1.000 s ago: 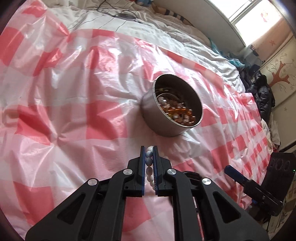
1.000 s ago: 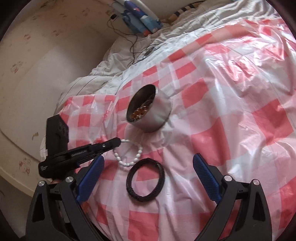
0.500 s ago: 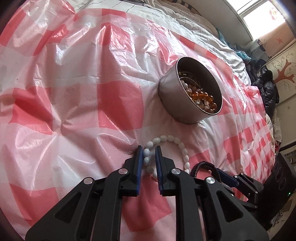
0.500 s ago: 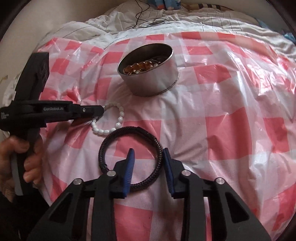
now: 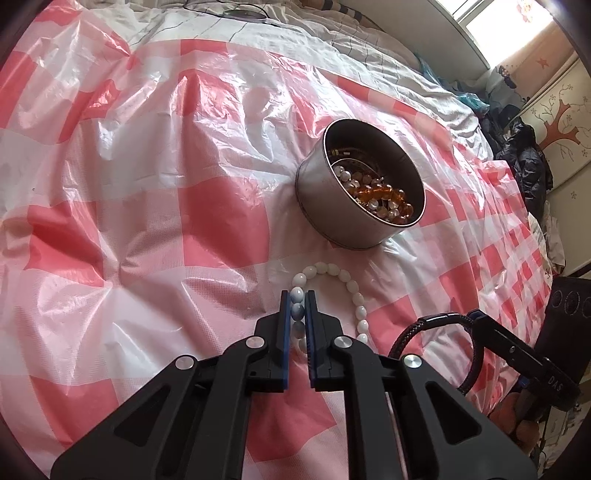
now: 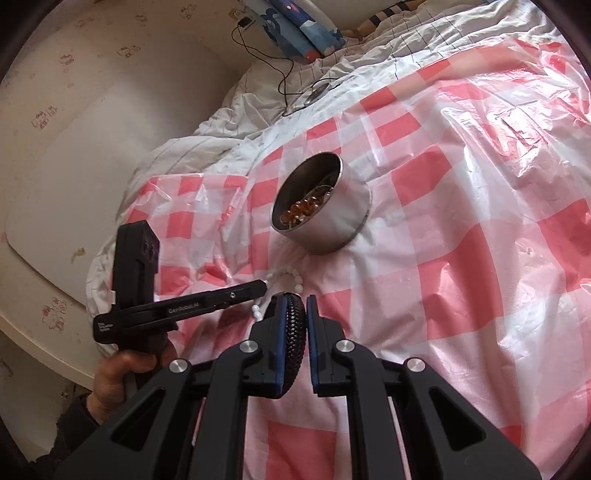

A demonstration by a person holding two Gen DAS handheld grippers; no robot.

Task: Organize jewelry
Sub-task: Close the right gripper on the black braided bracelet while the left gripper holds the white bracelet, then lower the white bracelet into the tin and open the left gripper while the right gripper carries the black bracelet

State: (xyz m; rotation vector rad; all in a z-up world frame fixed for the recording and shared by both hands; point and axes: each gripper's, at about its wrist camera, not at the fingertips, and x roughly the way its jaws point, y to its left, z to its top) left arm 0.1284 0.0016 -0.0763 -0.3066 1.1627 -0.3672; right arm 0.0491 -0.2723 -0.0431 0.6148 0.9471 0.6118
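A round metal tin (image 5: 325,206) with amber and clear beads inside stands on the pink checked plastic sheet; it also shows in the right wrist view (image 6: 343,225). My left gripper (image 5: 297,299) is shut on a white bead bracelet (image 5: 354,291), whose loop lies on the sheet just before the tin. My right gripper (image 6: 295,302) is shut on a black braided bracelet (image 6: 293,332) and holds it up on edge. That black bracelet (image 5: 432,325) shows at the right of the left wrist view. The white beads (image 6: 291,275) show beside the left gripper's tip (image 6: 258,286).
The sheet (image 5: 147,221) covers a rumpled white duvet (image 6: 258,92). A black cable (image 6: 284,85) and blue packet (image 6: 303,26) lie at the head end. Dark clothes (image 5: 524,155) hang by the wall at right.
My right gripper has shut on the black bracelet and lifted it on edge. My left gripper has closed tighter on the white beads, still low on the sheet.
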